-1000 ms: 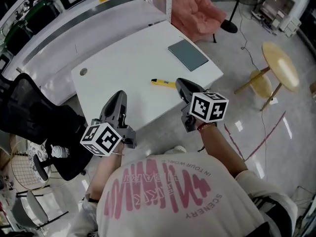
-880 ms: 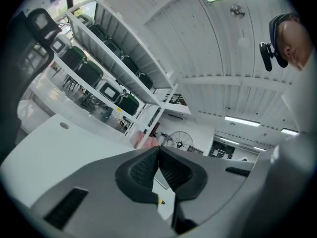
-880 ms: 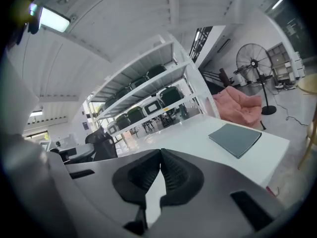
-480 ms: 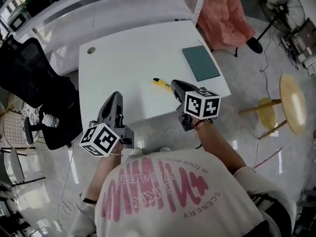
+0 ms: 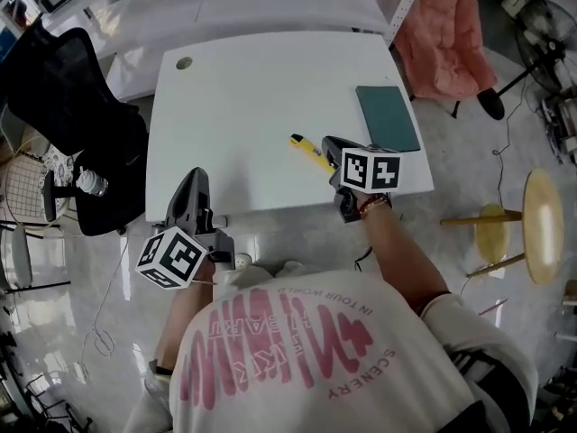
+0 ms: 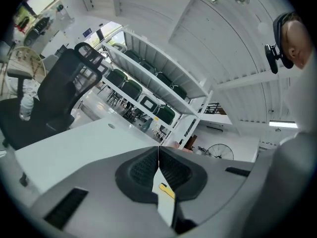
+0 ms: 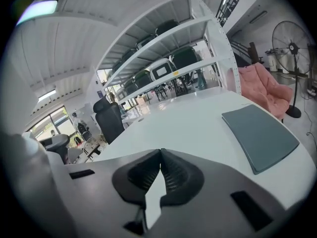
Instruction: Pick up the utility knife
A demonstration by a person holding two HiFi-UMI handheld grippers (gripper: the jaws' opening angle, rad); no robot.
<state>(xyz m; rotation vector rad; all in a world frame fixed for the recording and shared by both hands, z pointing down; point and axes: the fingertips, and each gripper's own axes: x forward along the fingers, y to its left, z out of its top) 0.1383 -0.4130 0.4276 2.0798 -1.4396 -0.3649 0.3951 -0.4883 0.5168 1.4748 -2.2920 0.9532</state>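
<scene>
The yellow utility knife (image 5: 309, 149) lies on the white table (image 5: 243, 124), right of the middle and slanting toward the near right. My right gripper (image 5: 330, 142) hovers just right of the knife's near end, jaws shut and holding nothing. In the right gripper view the right gripper (image 7: 161, 153) has its pads together, and the knife is hidden below them. My left gripper (image 5: 193, 179) hangs at the table's near edge, well left of the knife, shut and empty. The left gripper view shows the left gripper (image 6: 158, 151) closed, with the knife (image 6: 167, 190) glimpsed under the tips.
A dark grey-green mat (image 5: 388, 118) lies at the table's right edge, also the mat (image 7: 260, 135) in the right gripper view. A black office chair (image 5: 63, 106) stands left of the table. A pink chair (image 5: 442, 34) and a round wooden stool (image 5: 541, 224) stand to the right.
Both grippers have come down. The right one has travelled forward over the table's near edge to beside the knife. The left has tilted toward level. Both stayed shut.
</scene>
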